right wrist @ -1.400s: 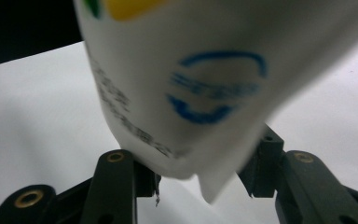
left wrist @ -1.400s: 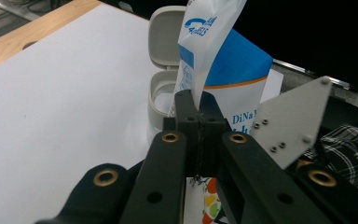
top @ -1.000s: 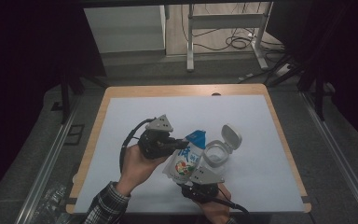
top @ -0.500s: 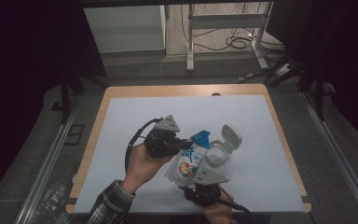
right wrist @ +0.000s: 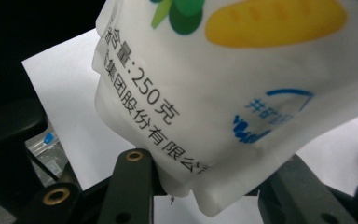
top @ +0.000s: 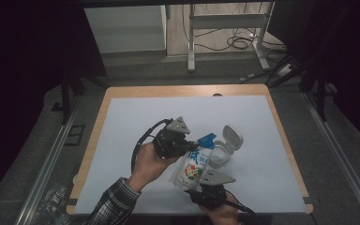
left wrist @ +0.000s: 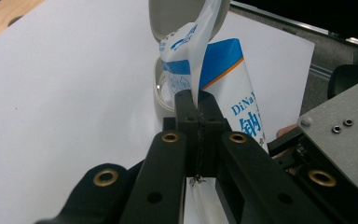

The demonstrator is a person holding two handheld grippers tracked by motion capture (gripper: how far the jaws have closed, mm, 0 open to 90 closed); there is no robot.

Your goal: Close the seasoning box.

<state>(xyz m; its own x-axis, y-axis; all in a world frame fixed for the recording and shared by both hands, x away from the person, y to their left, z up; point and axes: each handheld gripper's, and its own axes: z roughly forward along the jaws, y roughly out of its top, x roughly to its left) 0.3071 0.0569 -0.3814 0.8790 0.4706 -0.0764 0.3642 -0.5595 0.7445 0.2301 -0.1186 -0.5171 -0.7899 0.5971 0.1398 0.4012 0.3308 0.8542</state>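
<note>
My left claw [left wrist: 198, 105] is clamped fully together on the thin top edge of the white-and-blue pouch [top: 193, 166]. My right claw [top: 209, 188] grips the pouch's bottom end, its jaws having just been closing on it. The pouch hangs tilted between the 2, just above the white sheet [top: 122, 126], touching the round white tub [top: 219, 154]. The tub's hinged lid [top: 232, 137] stands open; I cannot tell its contents. The sheet covers a wooden table [top: 178, 90]; beyond it, a dim floor with cables [top: 236, 42].
</note>
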